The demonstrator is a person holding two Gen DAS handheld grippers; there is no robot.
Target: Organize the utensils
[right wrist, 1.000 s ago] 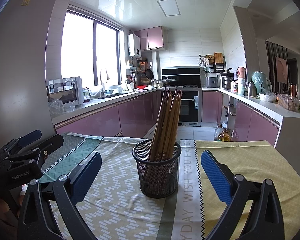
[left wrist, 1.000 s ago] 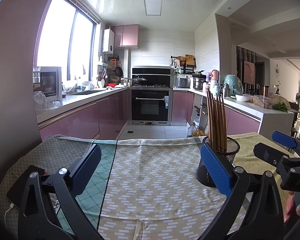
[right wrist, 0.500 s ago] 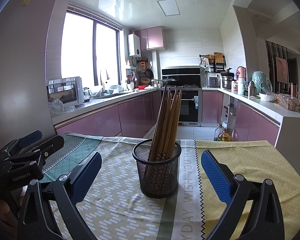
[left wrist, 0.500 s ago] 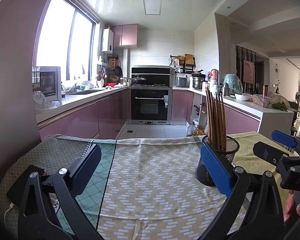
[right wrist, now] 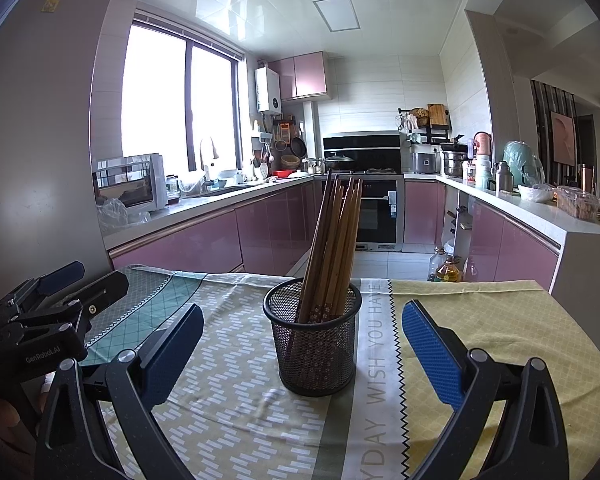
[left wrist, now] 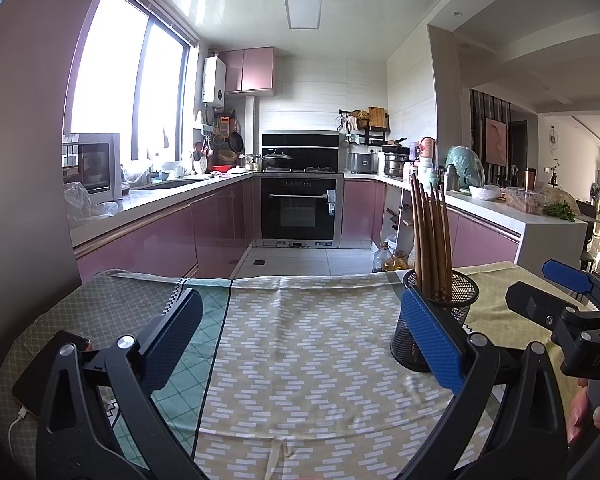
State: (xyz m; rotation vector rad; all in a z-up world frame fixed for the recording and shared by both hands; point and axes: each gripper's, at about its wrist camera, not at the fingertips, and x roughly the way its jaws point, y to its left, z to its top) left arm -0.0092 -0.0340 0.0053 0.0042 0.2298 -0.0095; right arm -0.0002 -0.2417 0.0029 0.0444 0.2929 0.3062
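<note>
On the table, which is covered with a patterned cloth, stands a black mesh cup with a bundle of wooden chopsticks inside. They stand upright, leaning a little to one side, and all of them seem to be collected in the cup. From the right wrist view the cup is directly ahead, between the two blue pads, but not touched by them. The right gripper is wide open and holds nothing. The left gripper is also wide open and empty; it points at the bare cloth, with the cup just behind its right finger. A dark phone with a white cable lies at the left edge of the table.

I see no loose utensils on the cloth in either view. So I judge the task is nearly finished or finished: the chopsticks are already sorted into the cup. If something is left, it lies outside these views, and I cannot tell that.
</note>
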